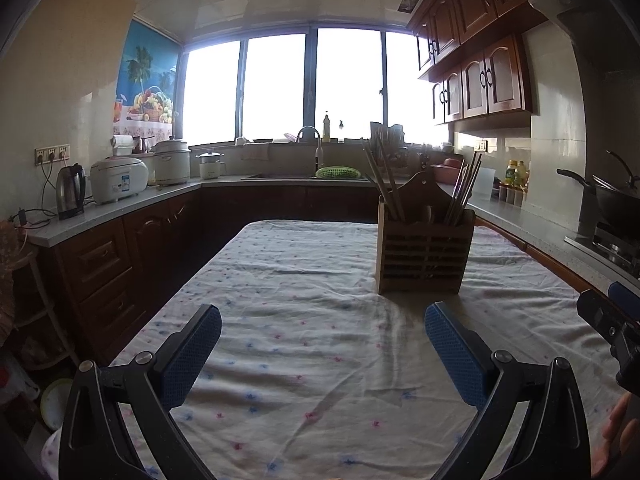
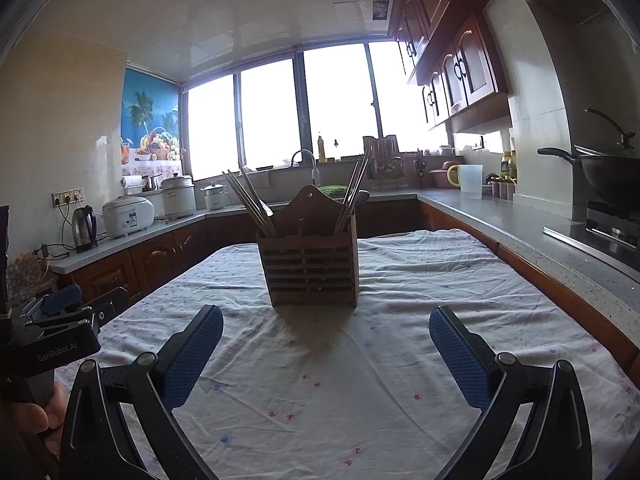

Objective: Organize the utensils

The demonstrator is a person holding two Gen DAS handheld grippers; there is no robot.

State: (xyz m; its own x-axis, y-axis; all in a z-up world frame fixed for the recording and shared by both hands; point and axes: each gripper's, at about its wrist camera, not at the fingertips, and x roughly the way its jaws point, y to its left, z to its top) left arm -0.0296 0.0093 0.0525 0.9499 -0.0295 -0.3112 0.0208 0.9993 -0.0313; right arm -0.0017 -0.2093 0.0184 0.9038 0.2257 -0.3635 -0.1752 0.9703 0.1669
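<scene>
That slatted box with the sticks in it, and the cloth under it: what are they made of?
The utensil holder looks like wood or bamboo: brown, matte, with cut slats and a shaped back board. The chopsticks in it look dull brown, probably wood or bamboo, though backlight leaves that open. The tablecloth seems thin woven fabric, likely cotton: it wrinkles softly and carries small printed flowers.

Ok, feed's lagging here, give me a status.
Left gripper open, empty. Right gripper open, empty. Utensil holder upright on tablecloth, chopsticks inside. Nothing in the way.
</scene>
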